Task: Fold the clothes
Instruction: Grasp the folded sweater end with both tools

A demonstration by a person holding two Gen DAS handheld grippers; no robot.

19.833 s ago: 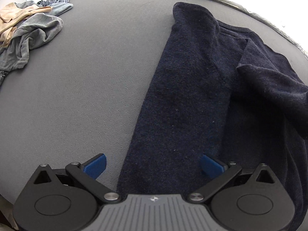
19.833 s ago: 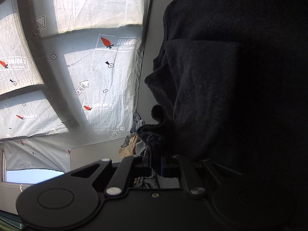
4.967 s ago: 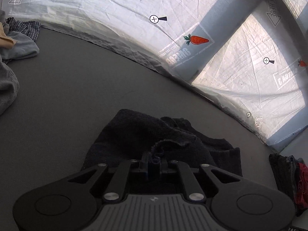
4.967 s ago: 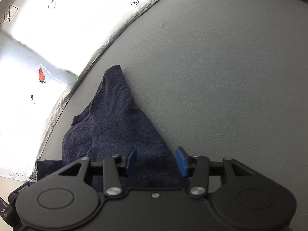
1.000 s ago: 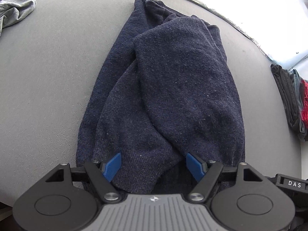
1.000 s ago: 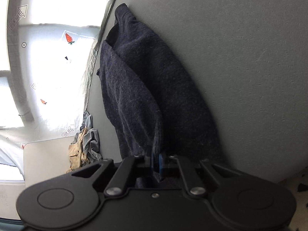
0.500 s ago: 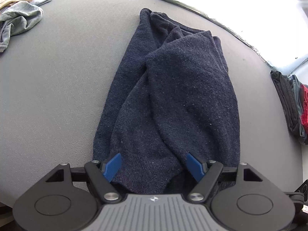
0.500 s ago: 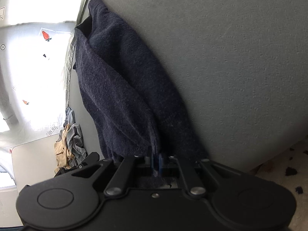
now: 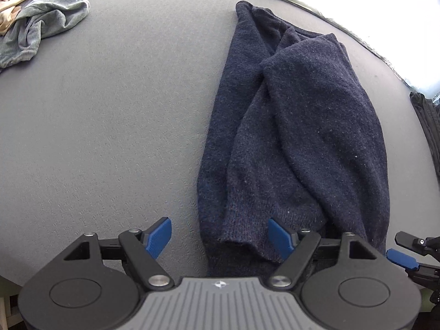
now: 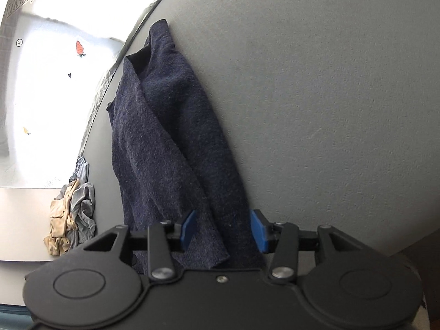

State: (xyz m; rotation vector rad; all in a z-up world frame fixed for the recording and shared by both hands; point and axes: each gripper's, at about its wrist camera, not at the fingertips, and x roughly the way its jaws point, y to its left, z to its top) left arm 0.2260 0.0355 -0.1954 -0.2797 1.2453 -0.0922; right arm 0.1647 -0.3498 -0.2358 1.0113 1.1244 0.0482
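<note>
A navy knit sweater (image 9: 297, 126) lies folded lengthwise on the grey table (image 9: 110, 126), sleeves laid across its body. My left gripper (image 9: 220, 233) hovers wide over its near end with the jaws still opening. The left pad stands over bare table and the right pad over the knit, gripping nothing. In the right wrist view the sweater (image 10: 170, 143) runs away from my right gripper (image 10: 222, 231). Its jaws are opening, and the sweater's near edge lies loose between the blue pads. One right finger (image 9: 401, 258) shows low at the right of the left wrist view.
A crumpled pile of grey and tan clothes (image 9: 41, 19) lies at the far left of the table, also seen as a heap (image 10: 71, 220). Dark folded garments (image 9: 426, 126) sit at the right edge. A white sheet with carrot marks (image 10: 79, 48) lies beyond the table.
My right gripper has opened and let go of the sweater's edge, which now lies flat. My left gripper has slid left, so the sweater sits further right in its view.
</note>
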